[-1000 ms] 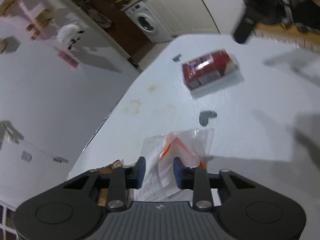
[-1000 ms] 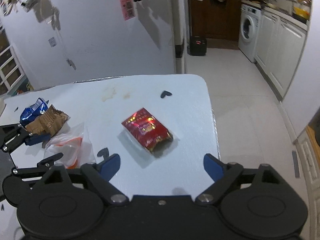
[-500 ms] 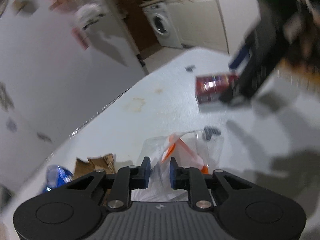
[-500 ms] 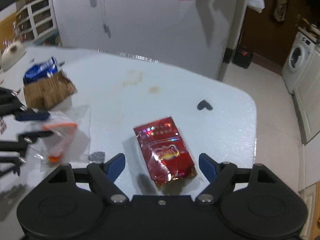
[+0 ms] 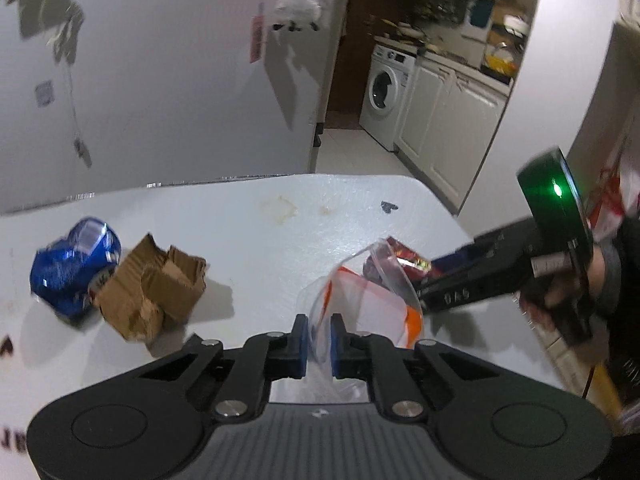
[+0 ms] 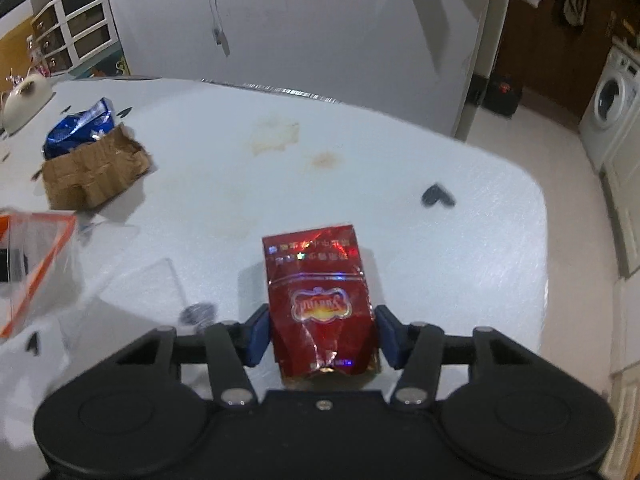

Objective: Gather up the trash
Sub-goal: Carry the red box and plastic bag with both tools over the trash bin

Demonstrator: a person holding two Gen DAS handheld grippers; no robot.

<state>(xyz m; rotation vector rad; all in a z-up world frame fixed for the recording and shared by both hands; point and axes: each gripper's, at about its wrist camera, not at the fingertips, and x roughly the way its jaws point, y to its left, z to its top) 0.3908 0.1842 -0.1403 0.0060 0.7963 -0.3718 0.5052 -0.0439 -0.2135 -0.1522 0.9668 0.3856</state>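
Left gripper clenched on clear bag, right gripper flanked red packet, grasp uncertain, cardboard far left

Not much you can actually read here. The crinkled red foil packet carries two rows of small characters near its far end and a gold-framed crest logo mid-face, both too blurred to make out. The black body of the other handheld gripper has pale stamped characters, not resolvable. The pink tag on the white door is illegible too.
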